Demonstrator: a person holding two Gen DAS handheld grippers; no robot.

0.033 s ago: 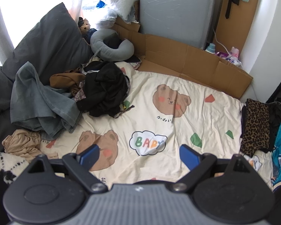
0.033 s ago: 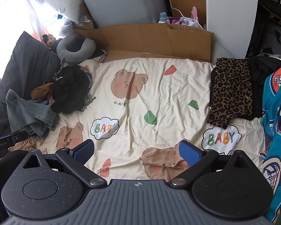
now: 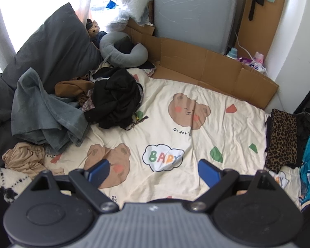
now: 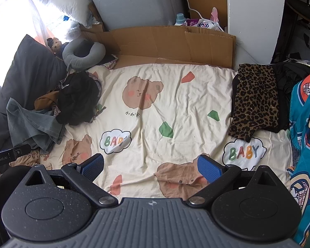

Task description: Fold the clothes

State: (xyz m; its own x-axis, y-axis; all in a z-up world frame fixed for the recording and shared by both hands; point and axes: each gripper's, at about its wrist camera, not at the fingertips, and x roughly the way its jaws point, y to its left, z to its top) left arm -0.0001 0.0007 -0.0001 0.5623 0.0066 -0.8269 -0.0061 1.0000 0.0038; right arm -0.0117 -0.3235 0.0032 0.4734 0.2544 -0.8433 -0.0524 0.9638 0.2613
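A heap of unfolded clothes lies at the left of the cream bear-print sheet [image 3: 175,136]: a black garment [image 3: 115,101], a grey-blue one [image 3: 43,119], a brown one [image 3: 72,86] and a beige one [image 3: 22,159]. The same black garment [image 4: 76,99] shows in the right wrist view. A folded leopard-print garment [image 4: 256,99] rests at the sheet's right edge, on top of black cloth. My left gripper [image 3: 154,169] hangs open over the sheet's near middle, holding nothing. My right gripper [image 4: 151,166] is also open and empty above the sheet.
Flattened cardboard [image 3: 206,68] lines the far side of the sheet before a grey cabinet [image 3: 192,10]. A grey neck pillow [image 3: 122,51] and a dark pillow [image 3: 55,47] lie far left. Teal printed cloth [image 4: 303,144] hangs at the right edge.
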